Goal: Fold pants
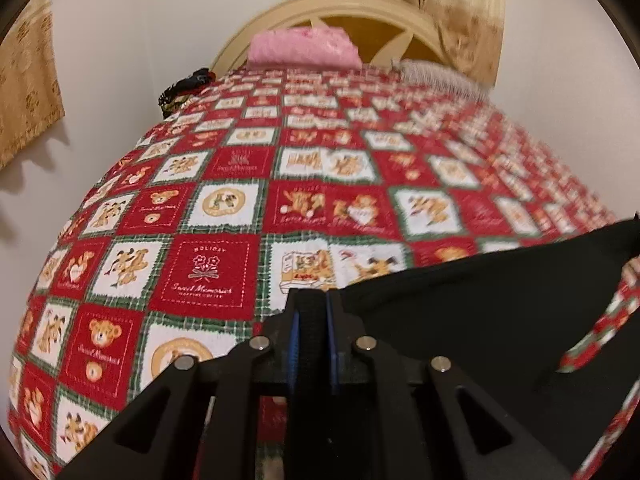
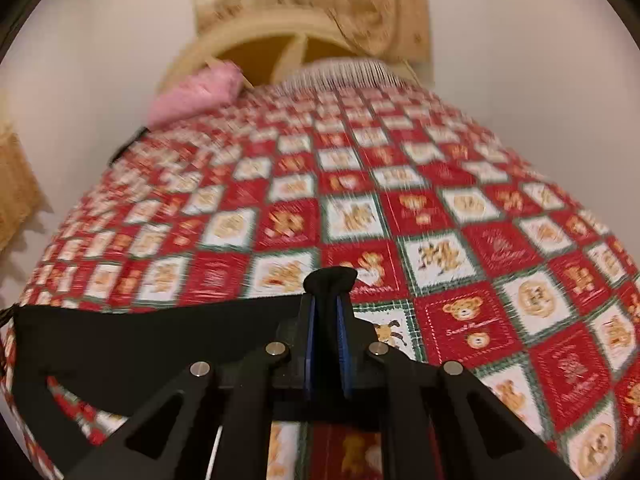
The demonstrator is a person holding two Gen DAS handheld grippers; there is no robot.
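Observation:
The black pants (image 1: 480, 312) hang stretched above the bed between my two grippers. In the left wrist view they spread to the right of my left gripper (image 1: 313, 300), which is shut on their edge. In the right wrist view the pants (image 2: 152, 332) spread to the left of my right gripper (image 2: 329, 292), which is shut on a bunched bit of the black cloth poking out past the fingertips. Both grippers are held a little above the quilt. The lower part of the pants is hidden below the frames.
The bed carries a red, white and green teddy-bear patchwork quilt (image 1: 224, 208). A pink pillow (image 1: 304, 49) lies at the cream headboard (image 1: 320, 12). A dark bundle (image 1: 188, 88) sits at the bed's far left edge. Beige curtains (image 1: 460, 8) hang behind.

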